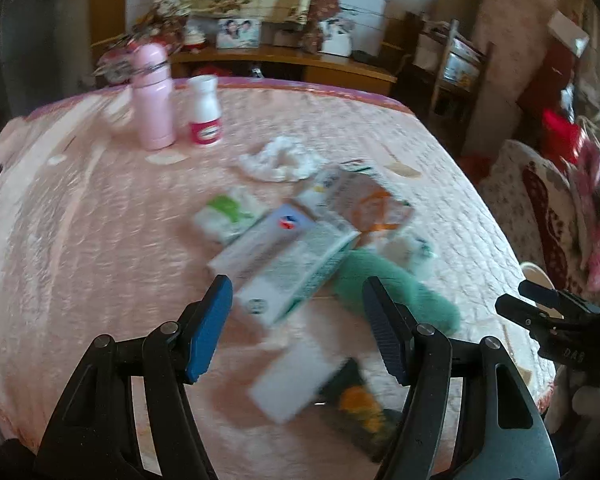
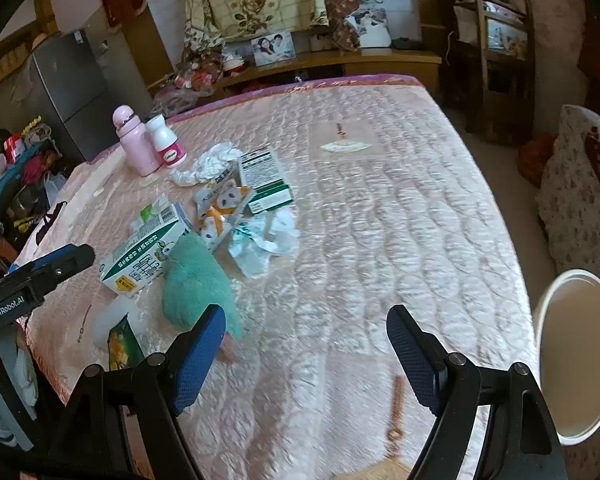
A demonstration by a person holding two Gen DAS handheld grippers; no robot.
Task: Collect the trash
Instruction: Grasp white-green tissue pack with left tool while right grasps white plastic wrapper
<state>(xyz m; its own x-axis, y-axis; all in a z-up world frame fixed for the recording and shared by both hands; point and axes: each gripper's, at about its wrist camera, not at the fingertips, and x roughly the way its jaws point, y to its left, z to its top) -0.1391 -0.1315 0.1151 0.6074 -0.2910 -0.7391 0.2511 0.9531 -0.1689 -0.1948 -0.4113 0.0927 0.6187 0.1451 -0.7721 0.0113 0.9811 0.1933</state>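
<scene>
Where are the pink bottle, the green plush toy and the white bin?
pink bottle (image 2: 134, 142), right wrist view, on its body.
green plush toy (image 2: 198, 280), right wrist view, on its back.
white bin (image 2: 580, 344), right wrist view, on its inner wall.

Trash pile (image 2: 204, 216) on bed (image 2: 380, 220)

The bed cover (image 2: 380, 208) looked like shiny pink cloth with bumpy stitching. The green toy (image 2: 196, 280) was soft and fuzzy. The boxes (image 2: 148, 252) were smooth card. The tissue (image 2: 268, 240) was crumpled paper. The pink bottle (image 2: 134, 144) looked smooth.
</scene>
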